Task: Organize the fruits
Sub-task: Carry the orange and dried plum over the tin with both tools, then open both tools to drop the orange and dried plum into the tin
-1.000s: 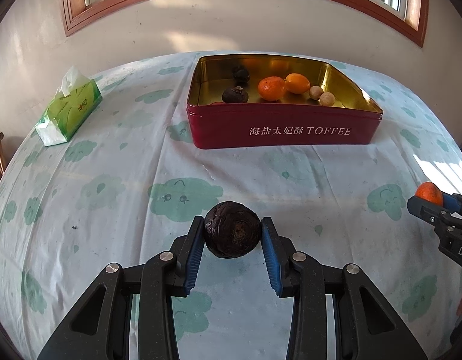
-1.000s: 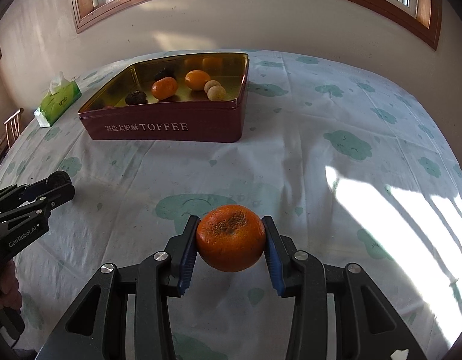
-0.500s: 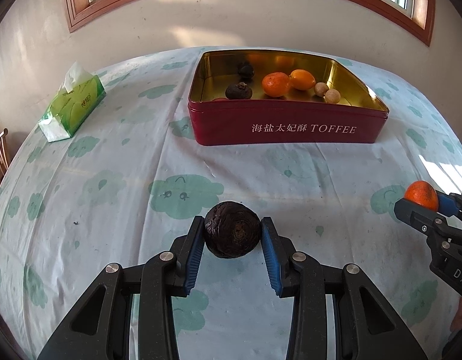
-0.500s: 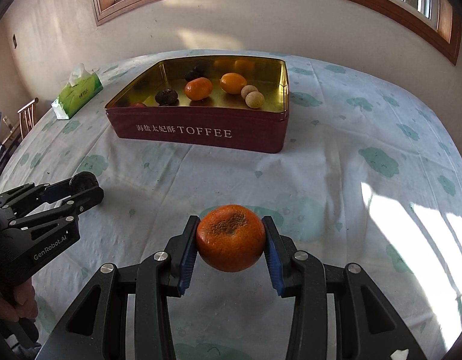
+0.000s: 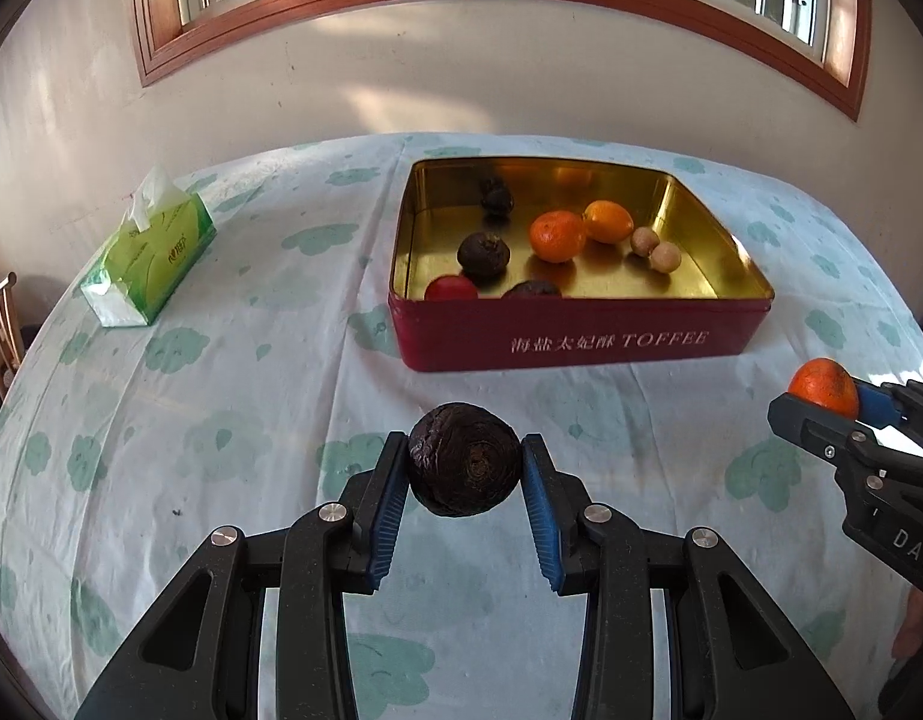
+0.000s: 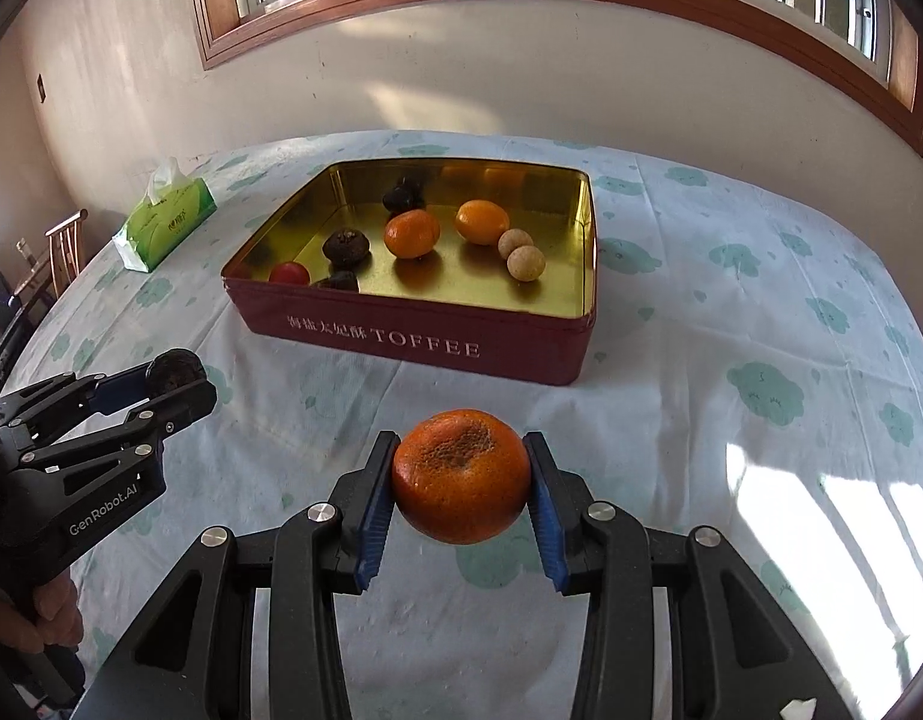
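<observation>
My left gripper [image 5: 464,480] is shut on a dark wrinkled fruit [image 5: 463,459], held above the tablecloth short of the red toffee tin [image 5: 581,339]. My right gripper [image 6: 461,483] is shut on an orange tangerine [image 6: 461,474], also above the cloth in front of the tin [image 6: 413,345]. Each gripper shows in the other's view: the right one with its tangerine [image 5: 823,389] at the right edge, the left one with its dark fruit [image 6: 172,373] at the left. Inside the tin lie several fruits: dark ones [image 5: 484,252], a tangerine [image 5: 556,235], an orange [image 5: 607,220], two pale round ones [image 5: 664,256] and a red one [image 5: 450,289].
A green tissue pack [image 5: 149,255] sits on the table's far left. The table wears a white cloth with green cloud prints [image 5: 221,396]. A wall with a wood-framed window rises behind it. A chair back [image 6: 62,246] stands off the left edge. A hand [image 6: 47,612] grips the left tool.
Both grippers have risen with their fruits and the right one has moved nearer the tin; the tin's inside shows more fully now. Grips are unchanged.
</observation>
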